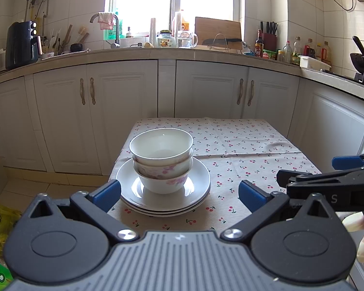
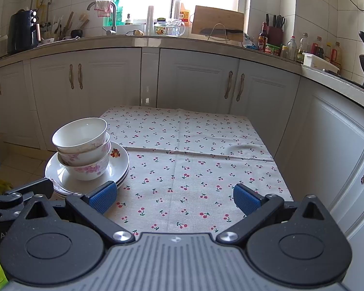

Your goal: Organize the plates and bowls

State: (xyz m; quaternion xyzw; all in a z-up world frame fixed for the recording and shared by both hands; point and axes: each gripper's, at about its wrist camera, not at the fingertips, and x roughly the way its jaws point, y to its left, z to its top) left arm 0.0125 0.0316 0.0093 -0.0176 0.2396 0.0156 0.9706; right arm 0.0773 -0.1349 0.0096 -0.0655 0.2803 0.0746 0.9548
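Small table [image 2: 206,145] under a cherry-print cloth, set before white cabinets [image 1: 123,111]; counter behind carries a black appliance [image 1: 20,44], faucet [image 1: 115,28] with a pink rag, cutting board [image 1: 217,32], knife block [image 1: 269,40], bottles [image 1: 301,49], a wok [image 1: 362,59] at far right; window glare washes out the sill items. Three bowls [image 1: 161,160] nested upright on a stack of plates [image 1: 163,194] (three rims countable in the left view) at the table's near left part; lower bowls show pink flowers; a flower motif on a plate rim shows only in the right view. Nothing lies between the left gripper [image 1: 179,194] and the stack; its left pad overlaps the plate edge in view, contact not discernible. Yellow-green bag at lower left is cut off, contents unreadable. Left gripper faces the stack, jaws spread wide, holding nothing; right gripper [image 2: 174,196] level over bare cloth to the right of the stack, jaws likewise spread and empty; each tool's side edges into the other's view; a few of the person's fingers [image 1: 354,220] show behind the right tool.
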